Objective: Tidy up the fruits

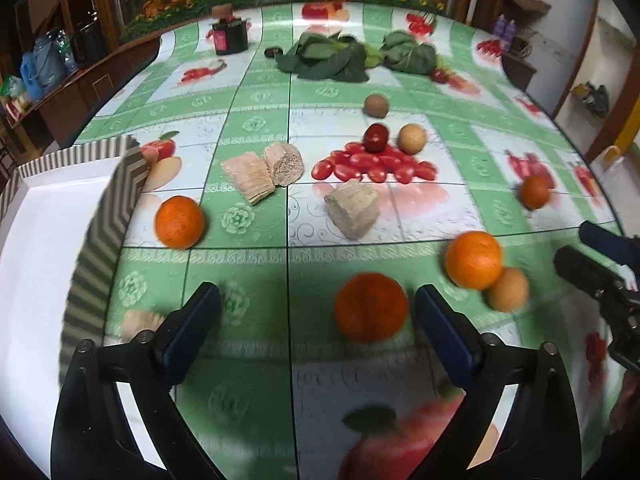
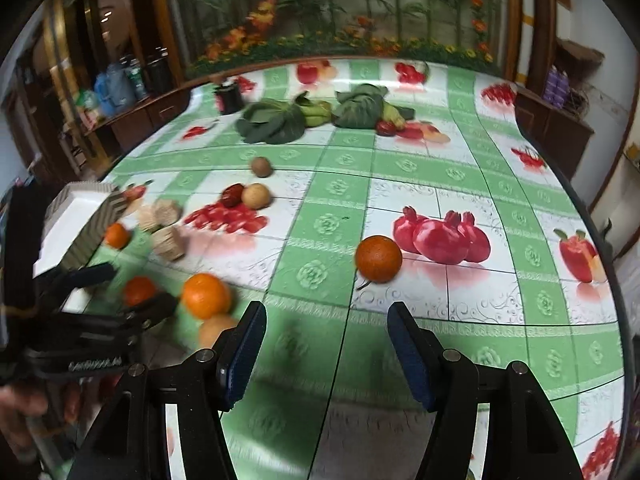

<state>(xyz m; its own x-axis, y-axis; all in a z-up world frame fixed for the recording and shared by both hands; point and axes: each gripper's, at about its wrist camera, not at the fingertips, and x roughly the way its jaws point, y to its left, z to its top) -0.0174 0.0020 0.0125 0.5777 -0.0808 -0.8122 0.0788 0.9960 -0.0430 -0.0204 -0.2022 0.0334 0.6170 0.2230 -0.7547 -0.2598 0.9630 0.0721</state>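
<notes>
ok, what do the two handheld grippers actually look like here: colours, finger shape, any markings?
Both match: the left gripper and right gripper have glossy black angular frames with round pivot bolts, and flat dark-blue pads lining the fingers. In the right wrist view the left gripper's body carries pale embossed lettering, too blurred to read.

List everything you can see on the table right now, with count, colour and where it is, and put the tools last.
oranges: four, orange; one between the left tool's fingers, others spread across the near table
tan fruits: two, one by the tomatoes, one touching an orange
tomatoes: pile, red, table centre
red fruit: one, on the pile
brown fruit: one, behind the pile
beige blocks: three, centre
greens: two bunches, far side
jar: one, dark, far left
box: one, white, striped rim, left
left tool: open
right tool: open, empty
</notes>
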